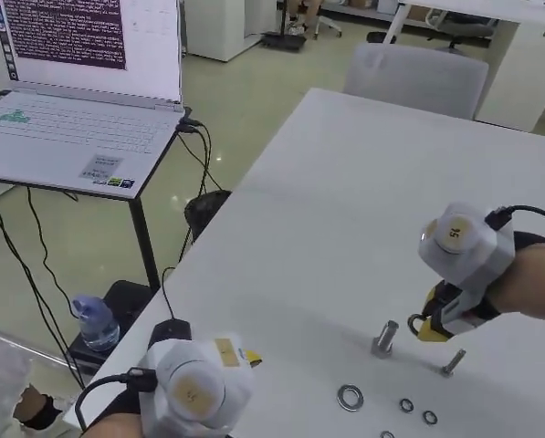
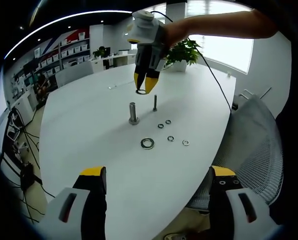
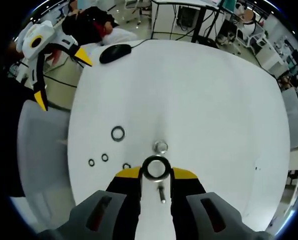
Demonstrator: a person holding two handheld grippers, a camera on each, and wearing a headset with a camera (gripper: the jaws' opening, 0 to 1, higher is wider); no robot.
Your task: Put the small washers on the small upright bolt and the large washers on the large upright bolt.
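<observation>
Washers of this kind look like thin steel rings: light, stiff, slick, and apt to skid if pressed flat. One large washer (image 3: 155, 168) is pinched by its rim between the nearly closed fingertips of the right gripper (image 2: 142, 87). The large bolt (image 3: 160, 146) stands just ahead of those tips, and the small bolt (image 3: 161, 192) is beneath them. A second large washer (image 2: 148, 143) and four small washers (image 2: 170, 138) lie flat, well ahead of the left gripper (image 2: 157, 172), whose fingers stand wide apart and empty. An edge grip looks the safest hold.
</observation>
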